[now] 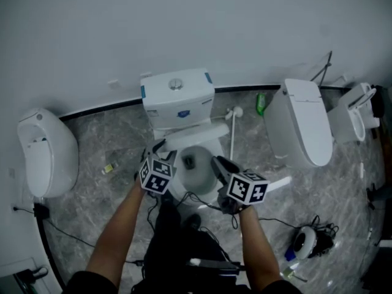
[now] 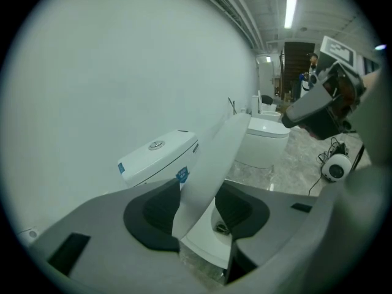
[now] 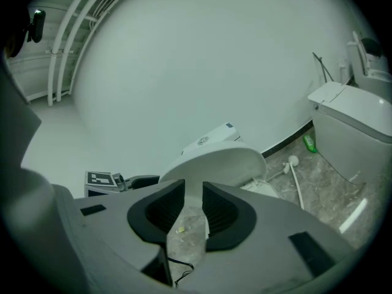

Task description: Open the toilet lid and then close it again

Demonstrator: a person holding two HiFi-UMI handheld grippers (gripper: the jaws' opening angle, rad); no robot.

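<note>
I read the lid (image 1: 195,136) half raised at 12 o'clock, before the cistern (image 1: 177,94). Left hand-held gripper (image 2: 197,206) clamps its 9 o'clock edge. Right hand-held gripper (image 3: 193,208) slightly open, edge loose between jaws.

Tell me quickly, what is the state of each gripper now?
Left gripper: tongs closed on the toilet lid.
Right gripper: tongs slightly open, gripping nothing.

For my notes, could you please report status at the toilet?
Left hand-held gripper clamped on white plastic toilet lid. Right hand-held gripper open at its rim. Lid half raised, white bowl showing. Nothing seen blocking.
</note>
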